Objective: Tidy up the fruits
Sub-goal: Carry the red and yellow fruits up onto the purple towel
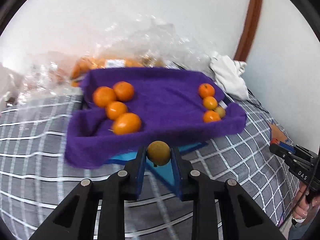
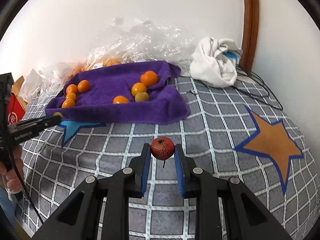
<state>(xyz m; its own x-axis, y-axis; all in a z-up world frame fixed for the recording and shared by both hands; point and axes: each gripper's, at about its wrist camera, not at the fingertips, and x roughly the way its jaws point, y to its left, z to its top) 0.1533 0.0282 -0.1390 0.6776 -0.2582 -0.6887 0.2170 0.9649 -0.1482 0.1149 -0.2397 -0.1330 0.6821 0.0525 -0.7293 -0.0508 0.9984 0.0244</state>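
A tray lined with a purple towel [image 1: 164, 98] [image 2: 120, 110] lies on the checked bedspread. Several oranges [image 1: 116, 102] lie in its left part, and smaller oranges [image 1: 210, 102] with one greenish fruit [image 2: 141, 97] in its right part. My left gripper [image 1: 158, 154] is shut on a yellowish-orange fruit [image 1: 158, 153], held just in front of the tray's near edge. My right gripper [image 2: 162, 150] is shut on a small red speckled fruit [image 2: 162, 148], held above the bedspread, to the right of and nearer than the tray. The left gripper also shows in the right wrist view [image 2: 54, 119].
A crinkled clear plastic bag [image 2: 130, 42] with more oranges lies behind the tray by the wall. A white cloth [image 2: 216, 64] lies at the back right. A red box [image 2: 15, 112] stands at the left. The bedspread [image 2: 220, 132] has star patches.
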